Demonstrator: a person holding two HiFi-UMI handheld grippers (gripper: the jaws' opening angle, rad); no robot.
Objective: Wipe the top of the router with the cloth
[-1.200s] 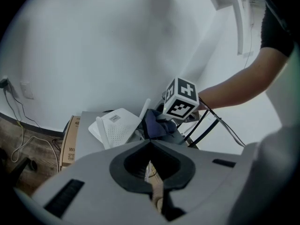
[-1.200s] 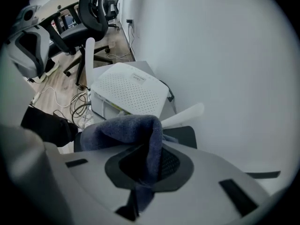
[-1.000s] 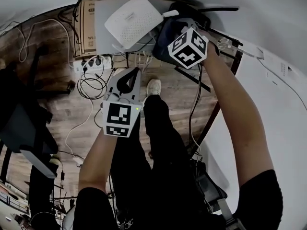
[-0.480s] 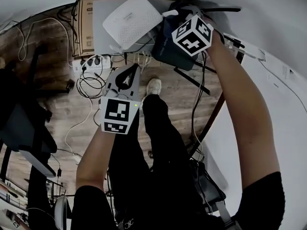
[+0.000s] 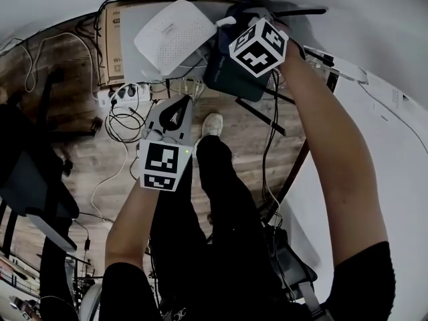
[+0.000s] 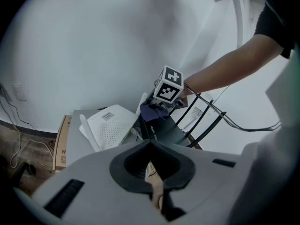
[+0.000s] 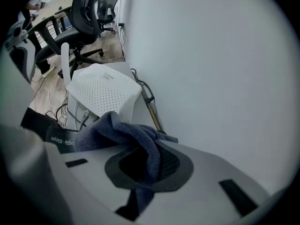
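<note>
— Where is the dark blue towelling cloth [image 7: 124, 132]?
— It is clamped between the jaws of the right gripper [image 7: 145, 170]. It lies on the top of the flat black router [image 5: 231, 79], just beside the white perforated router [image 5: 174, 35].
— And the left gripper [image 6: 150, 177]?
— Its jaws are pressed together with nothing between them, and it is apart from both routers.
— The brown cardboard box [image 5: 112, 52]?
— It lies near the white router. Its inside does not show.
</note>
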